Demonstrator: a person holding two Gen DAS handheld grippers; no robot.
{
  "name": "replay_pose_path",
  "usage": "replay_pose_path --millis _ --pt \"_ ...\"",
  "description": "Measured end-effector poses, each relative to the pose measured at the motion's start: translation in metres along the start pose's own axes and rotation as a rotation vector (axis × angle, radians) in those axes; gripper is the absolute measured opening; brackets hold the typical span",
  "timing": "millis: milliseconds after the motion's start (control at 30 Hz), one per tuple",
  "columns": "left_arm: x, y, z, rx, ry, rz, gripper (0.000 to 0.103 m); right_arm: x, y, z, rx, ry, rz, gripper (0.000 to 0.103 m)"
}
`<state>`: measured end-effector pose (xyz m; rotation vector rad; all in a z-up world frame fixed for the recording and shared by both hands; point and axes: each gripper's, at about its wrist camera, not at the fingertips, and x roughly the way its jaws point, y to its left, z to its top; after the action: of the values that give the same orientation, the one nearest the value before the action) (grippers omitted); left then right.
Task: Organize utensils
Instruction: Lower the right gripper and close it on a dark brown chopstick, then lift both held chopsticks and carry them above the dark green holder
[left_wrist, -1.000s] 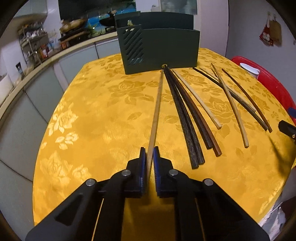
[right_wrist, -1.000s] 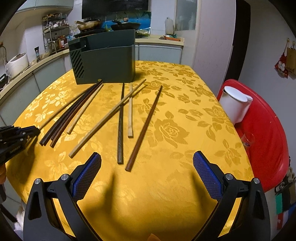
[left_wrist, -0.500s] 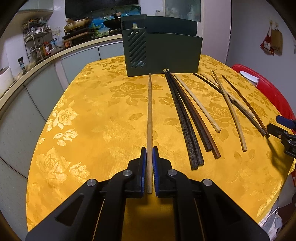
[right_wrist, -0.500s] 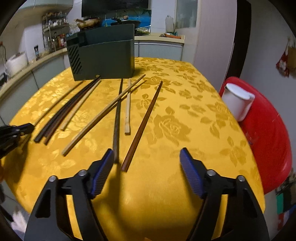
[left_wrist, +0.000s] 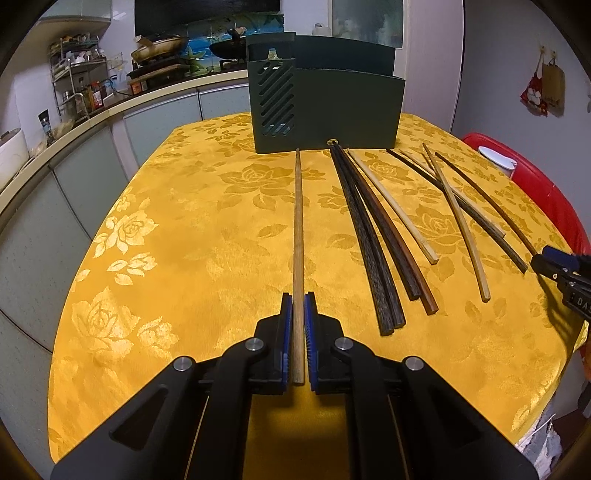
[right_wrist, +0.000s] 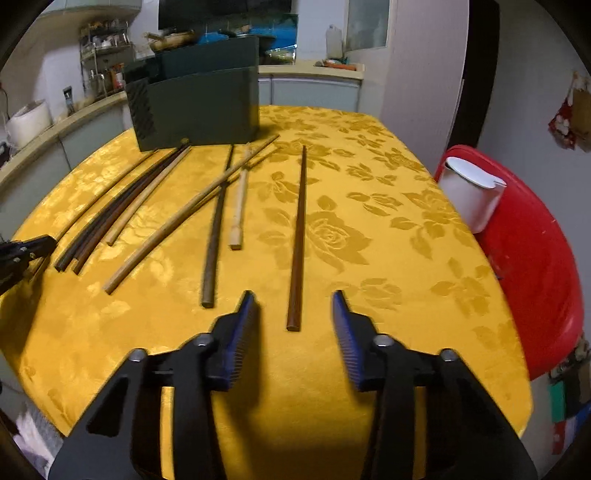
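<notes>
The left tongs (left_wrist: 298, 306) are pinching a light wooden chopstick (left_wrist: 297, 229) between their blue pads, its near end sitting back between the fingers and its far tip reaching almost to the foot of the dark green holder (left_wrist: 325, 107). The right tongs (right_wrist: 293, 306) are standing open just above the bench (right_wrist: 388, 258), their blue pads spread to either side of the near end of a reddish-brown chopstick (right_wrist: 298, 236), not touching it. That chopstick is lying by itself, pointing toward the holder.

To its left in the right wrist view, a dark chopstick (right_wrist: 217, 229) and a short pale chopstick (right_wrist: 238, 206) are lying close together, and a long tan chopstick (right_wrist: 184, 218) is crossing over the dark one near their far ends. Farther left, a tight bundle of dark chopsticks (right_wrist: 122, 210) is fanning out from the holder's base with another pale one alongside.

The bench is wearing a yellow cloth with a rose pattern. A red chair (right_wrist: 535, 258) is sitting at its right edge, carrying a white tub (right_wrist: 469, 192). On the right tongs' body, seen at the edge of the left wrist view, white letters are showing, reading roughly "DAS", cut off by the frame.
</notes>
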<state>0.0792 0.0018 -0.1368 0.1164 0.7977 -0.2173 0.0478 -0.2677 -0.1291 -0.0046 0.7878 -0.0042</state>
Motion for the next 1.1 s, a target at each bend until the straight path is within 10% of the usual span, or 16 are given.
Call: replay_pose_path --millis 667,1100 --pt "-0.009 0.003 0.003 -0.013 -0.004 -0.031 0.006 -0.01 -0.008 0.004 0.038 -0.057 0.03 0.008" --pt "-0.098 -0.002 0.047 0.024 -0.27 0.015 0.006 -0.097 -0.022 0.044 0.055 -0.31 0.049 0.008"
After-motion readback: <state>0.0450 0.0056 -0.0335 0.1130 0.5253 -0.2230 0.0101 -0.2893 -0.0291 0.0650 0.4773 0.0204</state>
